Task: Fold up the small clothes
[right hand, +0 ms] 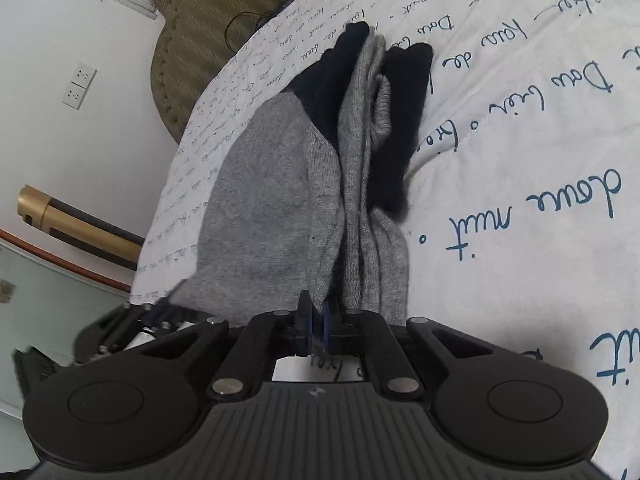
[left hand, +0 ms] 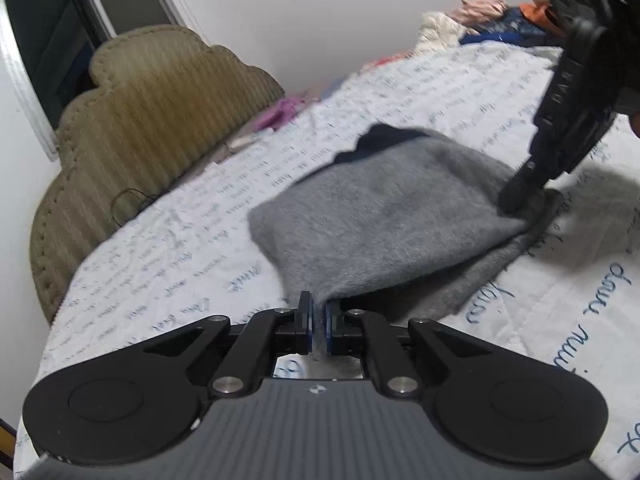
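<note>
Knitwear lies on the bed (left hand: 168, 264): a small grey sweater (left hand: 384, 216) of soft, fuzzy wool with dark navy sleeves (right hand: 396, 128) and a navy patch at the neck end. In the right wrist view its body is bunched into long lengthwise pleats, a ribbed grey fold (right hand: 382, 100) curling in the middle, and one flat grey panel spreads to the left. Its long axis runs straight away from the right gripper (right hand: 318, 316), hem near, navy sleeves far, toward the headboard (left hand: 132, 120).

Both pairs of jaws are pressed together on the grey knit. The left gripper (left hand: 318, 316) pinches a corner of the hem between its blue pads (left hand: 307, 320), and the cloth rises from the bed in a taut sheet toward them. The right gripper pinches the hem edge likewise; in the left wrist view its black fingers come down onto the far corner of the same hem.

A white quilted cover printed with blue handwriting dresses the bed, stitched in diamonds. Olive-brown and scalloped, the headboard is padded in vertical channels, and a thin black cable (left hand: 128, 200) loops before it. Behind stand a white wall (left hand: 304, 12) with a double socket (right hand: 79, 86), and a dark window (left hand: 60, 48) in a pale frame. A heap of clothes (left hand: 492, 20) in pink, cream, blue and orange sits at the bed's far edge.
</note>
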The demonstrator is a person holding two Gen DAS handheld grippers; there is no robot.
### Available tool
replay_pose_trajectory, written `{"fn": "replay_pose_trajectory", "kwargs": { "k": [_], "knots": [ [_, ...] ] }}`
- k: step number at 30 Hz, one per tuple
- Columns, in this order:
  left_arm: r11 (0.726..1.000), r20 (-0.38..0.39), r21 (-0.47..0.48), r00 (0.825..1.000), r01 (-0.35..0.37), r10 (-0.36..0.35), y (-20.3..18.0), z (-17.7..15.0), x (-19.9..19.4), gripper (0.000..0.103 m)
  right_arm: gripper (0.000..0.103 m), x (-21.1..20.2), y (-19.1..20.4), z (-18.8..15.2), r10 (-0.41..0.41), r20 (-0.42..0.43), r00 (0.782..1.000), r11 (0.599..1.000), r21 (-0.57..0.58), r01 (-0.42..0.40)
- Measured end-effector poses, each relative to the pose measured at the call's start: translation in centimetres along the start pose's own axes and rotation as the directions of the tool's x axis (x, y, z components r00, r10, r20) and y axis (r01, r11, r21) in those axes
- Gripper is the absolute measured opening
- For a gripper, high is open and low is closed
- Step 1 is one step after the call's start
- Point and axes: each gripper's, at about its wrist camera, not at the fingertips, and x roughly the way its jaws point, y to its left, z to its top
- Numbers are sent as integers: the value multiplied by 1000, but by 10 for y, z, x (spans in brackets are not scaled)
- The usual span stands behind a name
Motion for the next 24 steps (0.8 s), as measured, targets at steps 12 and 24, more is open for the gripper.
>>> {"fn": "replay_pose_trajectory", "kwargs": {
  "k": [12,24],
  "knots": [
    [993,-77,-3,990,122,-122,11,-20,-9,21,10,-23,-24,3,49,-4,999,994,95,-48],
    [937,-30,-297,979,186,-203,13,31,51,77,81,6,8,147,59,194,979,998,19,-64]
  ]
}}
